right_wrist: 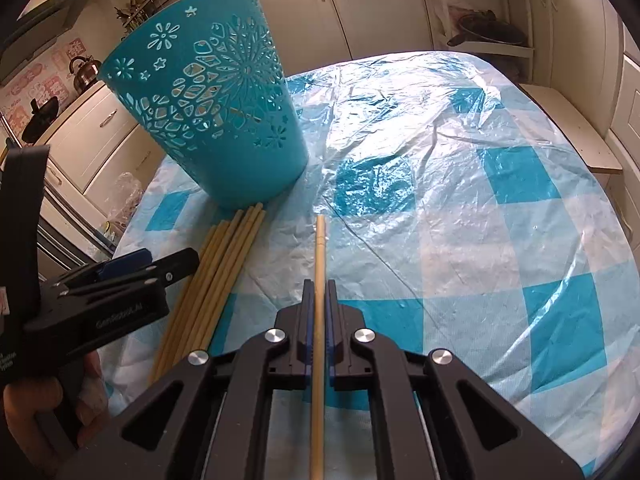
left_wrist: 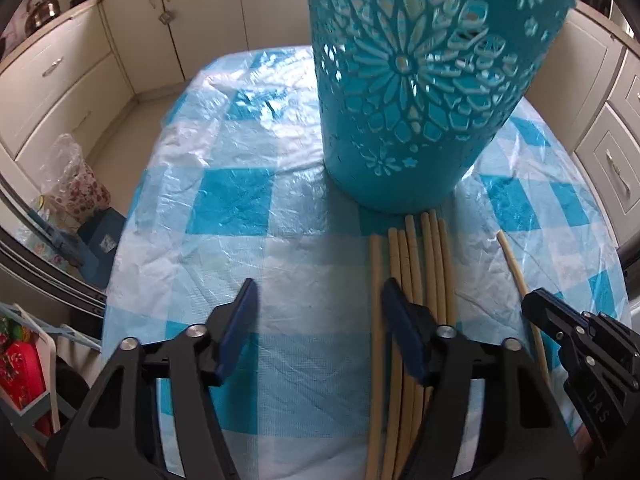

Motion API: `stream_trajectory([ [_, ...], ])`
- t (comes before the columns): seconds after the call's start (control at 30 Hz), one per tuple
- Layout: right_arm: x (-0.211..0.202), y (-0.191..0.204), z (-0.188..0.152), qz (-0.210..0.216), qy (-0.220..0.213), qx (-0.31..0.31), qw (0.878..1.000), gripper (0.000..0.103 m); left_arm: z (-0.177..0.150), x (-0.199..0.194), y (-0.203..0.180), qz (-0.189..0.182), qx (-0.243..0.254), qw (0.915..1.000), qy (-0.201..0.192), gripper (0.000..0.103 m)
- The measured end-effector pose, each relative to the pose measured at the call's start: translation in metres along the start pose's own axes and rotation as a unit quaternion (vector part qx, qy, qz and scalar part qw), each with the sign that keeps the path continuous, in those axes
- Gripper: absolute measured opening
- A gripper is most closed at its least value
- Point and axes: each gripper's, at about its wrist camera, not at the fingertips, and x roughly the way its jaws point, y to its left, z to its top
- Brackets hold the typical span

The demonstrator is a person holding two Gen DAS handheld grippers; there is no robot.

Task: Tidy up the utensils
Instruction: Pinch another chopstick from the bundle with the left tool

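Bamboo chopstick (right_wrist: 320, 264) was clamped mid-shaft between closed jaws of right gripper (right_wrist: 319, 288), right of teal basket (right_wrist: 208, 116). Left gripper (left_wrist: 318, 292) was held wide open, empty, above remaining chopsticks (left_wrist: 416, 264). Sticks judged light, stiff, slippery; mid-length grip advised.

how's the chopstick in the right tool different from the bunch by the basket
The single chopstick is clamped between the right tool's fingers; the chopstick bundle lies loose on the checked tablecloth, ungripped.

The single one sits apart, pointing past the teal basket; the bundle's tips reach the basket's base.

The left tool is open beside the bundle.

Both are plain, pale wooden sticks, lying roughly parallel.
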Motion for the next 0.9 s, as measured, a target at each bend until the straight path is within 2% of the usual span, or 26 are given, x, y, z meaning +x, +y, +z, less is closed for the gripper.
stream_trajectory([
  [0.1, 0.002, 0.001, 0.000, -0.001, -0.001, -0.002, 1.000, 0.006, 0.000, 0.001, -0.002, 0.006, 0.006, 1.0000, 0.001, 0.056],
  [0.2, 0.003, 0.005, 0.000, -0.007, -0.002, -0.014, 1.000, 0.006, 0.001, 0.002, -0.005, 0.003, 0.014, 0.9999, 0.001, 0.049],
  [0.27, 0.003, 0.007, 0.000, -0.010, -0.003, -0.018, 1.000, 0.006, 0.001, 0.001, -0.009, -0.006, 0.023, 0.9997, -0.001, 0.038],
  [0.33, 0.004, 0.008, 0.000, -0.011, -0.004, -0.021, 1.000, 0.006, 0.002, 0.000, -0.016, -0.026, 0.040, 0.9989, -0.001, 0.013],
  [0.4, 0.004, 0.006, 0.001, -0.007, -0.004, -0.017, 1.000, 0.006, 0.003, -0.002, -0.018, -0.045, 0.048, 0.9978, 0.010, 0.005],
  [0.47, 0.004, 0.004, 0.001, -0.002, -0.004, -0.010, 1.000, 0.006, 0.002, -0.006, -0.013, -0.071, 0.035, 0.9966, 0.022, 0.005],
  [0.6, 0.004, 0.005, 0.001, -0.002, -0.005, -0.011, 1.000, 0.006, -0.001, -0.043, 0.008, -0.137, 0.000, 0.9904, 0.012, 0.005],
  [0.7, 0.004, 0.005, 0.001, -0.002, -0.006, -0.010, 1.000, 0.006, 0.001, -0.085, 0.023, -0.185, -0.018, 0.9825, -0.020, 0.005],
  [0.8, 0.004, 0.005, 0.000, -0.002, -0.008, -0.010, 1.000, 0.006, 0.010, -0.114, 0.029, -0.204, -0.029, 0.9773, -0.048, 0.005],
  [0.9, 0.004, 0.005, 0.000, -0.002, -0.008, -0.009, 1.000, 0.006, 0.019, -0.143, 0.033, -0.232, -0.035, 0.9685, -0.084, 0.005],
])
